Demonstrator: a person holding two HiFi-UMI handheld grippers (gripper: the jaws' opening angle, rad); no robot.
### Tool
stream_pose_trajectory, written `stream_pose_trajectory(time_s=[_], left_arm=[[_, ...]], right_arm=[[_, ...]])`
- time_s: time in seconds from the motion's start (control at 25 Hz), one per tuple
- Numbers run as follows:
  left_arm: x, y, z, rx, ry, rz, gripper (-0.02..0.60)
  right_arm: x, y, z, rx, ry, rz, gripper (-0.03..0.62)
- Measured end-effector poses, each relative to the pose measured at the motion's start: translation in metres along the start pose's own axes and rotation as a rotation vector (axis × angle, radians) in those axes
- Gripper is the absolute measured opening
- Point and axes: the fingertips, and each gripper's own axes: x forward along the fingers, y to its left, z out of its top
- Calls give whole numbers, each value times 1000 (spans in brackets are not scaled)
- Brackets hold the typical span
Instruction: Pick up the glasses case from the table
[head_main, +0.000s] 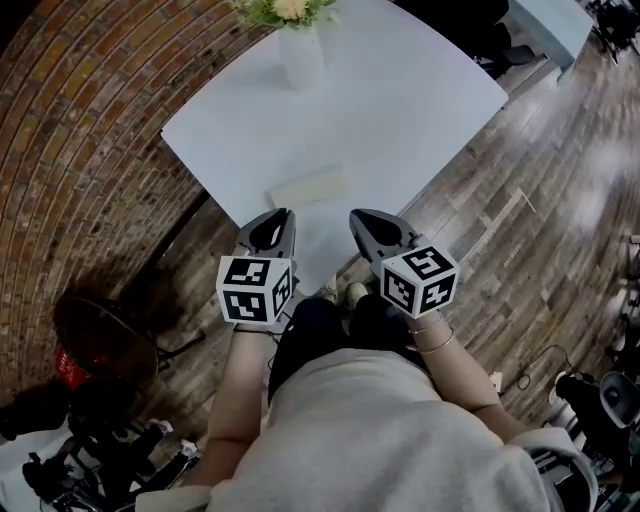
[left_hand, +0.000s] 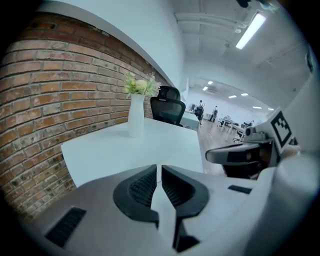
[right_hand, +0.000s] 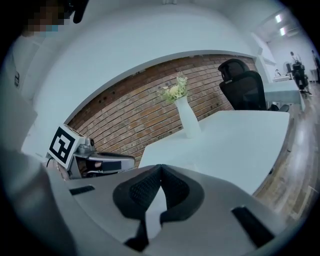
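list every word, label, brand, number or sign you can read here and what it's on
No readable words, numbers or brands anywhere.
The cube on the left gripper and the cube on the right gripper: black-and-white square markers, patterns, not text.
The glasses case, vase and table show no print.

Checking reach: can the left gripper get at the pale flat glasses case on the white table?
Probably yes: only bare white table lies between the left gripper and the pale flat glasses case, but its jaws are shut.
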Motion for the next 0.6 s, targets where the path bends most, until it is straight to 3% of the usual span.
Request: stream_pose_trajectory(time_s=[0.28,0.44,0.6], left_arm=[[32,20,-3,124,109,-67,18],[51,22,-13,237,180,-123,23],[68,31,-22,364,238,-123,107]], right_arm=[[31,-23,-6,54,33,-56,-2],[35,-39,-11,96,40,-101,-2],[36,-50,-20,142,50,-143,-2]])
